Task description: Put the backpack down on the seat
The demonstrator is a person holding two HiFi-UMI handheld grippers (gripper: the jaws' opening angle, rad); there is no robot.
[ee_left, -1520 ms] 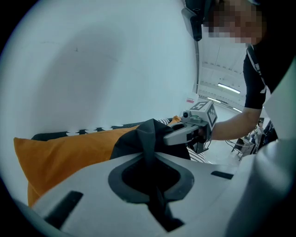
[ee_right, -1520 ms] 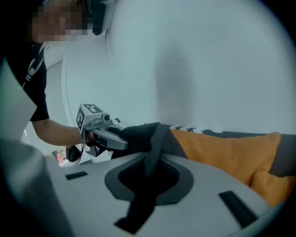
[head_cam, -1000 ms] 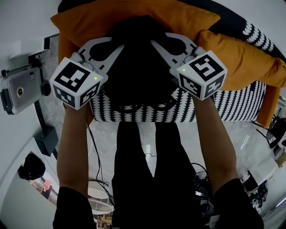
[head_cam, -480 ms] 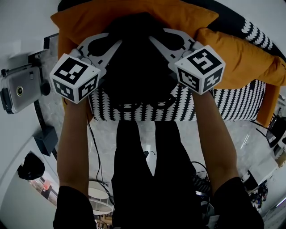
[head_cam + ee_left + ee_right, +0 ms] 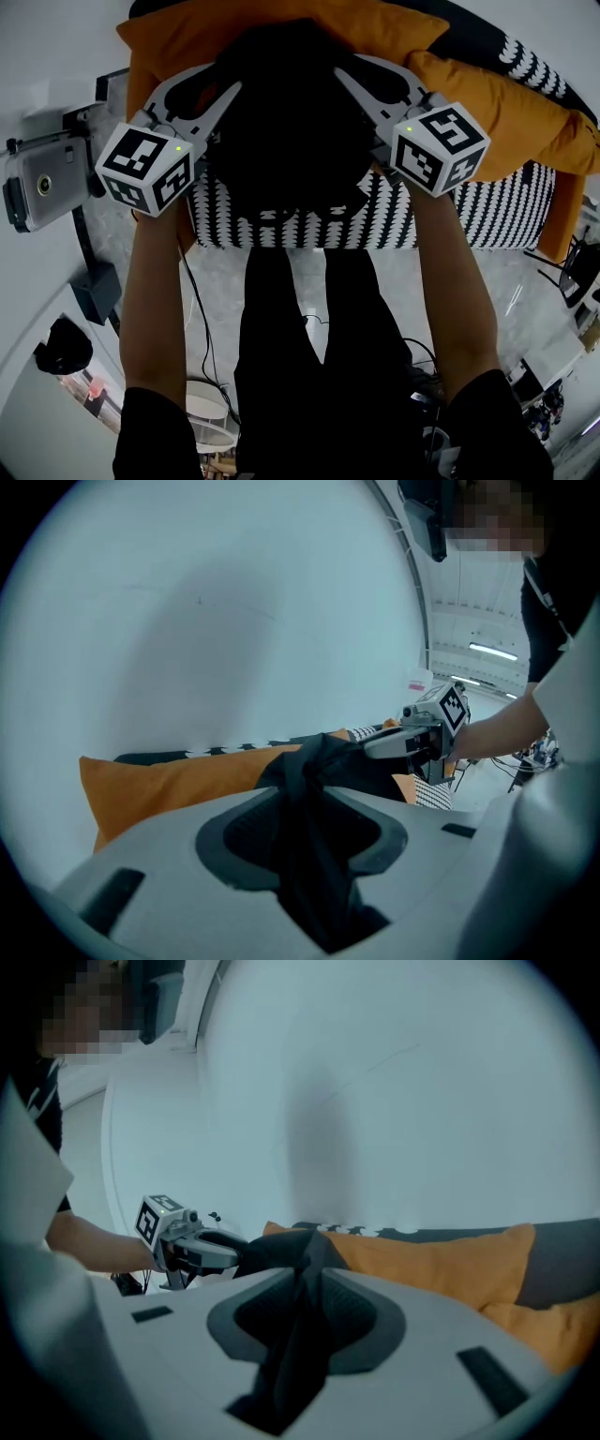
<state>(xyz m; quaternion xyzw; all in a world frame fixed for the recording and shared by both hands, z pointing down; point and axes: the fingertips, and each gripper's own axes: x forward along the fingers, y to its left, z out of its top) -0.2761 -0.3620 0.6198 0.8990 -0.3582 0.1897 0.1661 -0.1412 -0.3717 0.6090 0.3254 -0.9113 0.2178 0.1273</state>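
Observation:
The black backpack point(image 5: 286, 112) rests on the sofa seat point(image 5: 309, 230), against the orange back cushion point(image 5: 187, 37). I hold it from both sides. My left gripper point(image 5: 232, 87) has black backpack fabric point(image 5: 314, 808) filling the gap between its jaws, and those jaws are opening. On the other side my right gripper point(image 5: 341, 77) is shut on a fold of the same fabric point(image 5: 281, 1335). Each gripper view shows the other gripper across the bag: the right gripper point(image 5: 427, 738) and the left gripper point(image 5: 187, 1241).
A second orange cushion point(image 5: 506, 103) lies to the right of the bag. The seat cover is black-and-white patterned. A grey device on a stand point(image 5: 42, 187) is at the left, by the wall. Cables point(image 5: 202, 328) trail over the floor in front of the sofa.
Both grippers and the backpack have moved further back over the seat toward the orange cushion. The grippers stand slightly wider apart than before.

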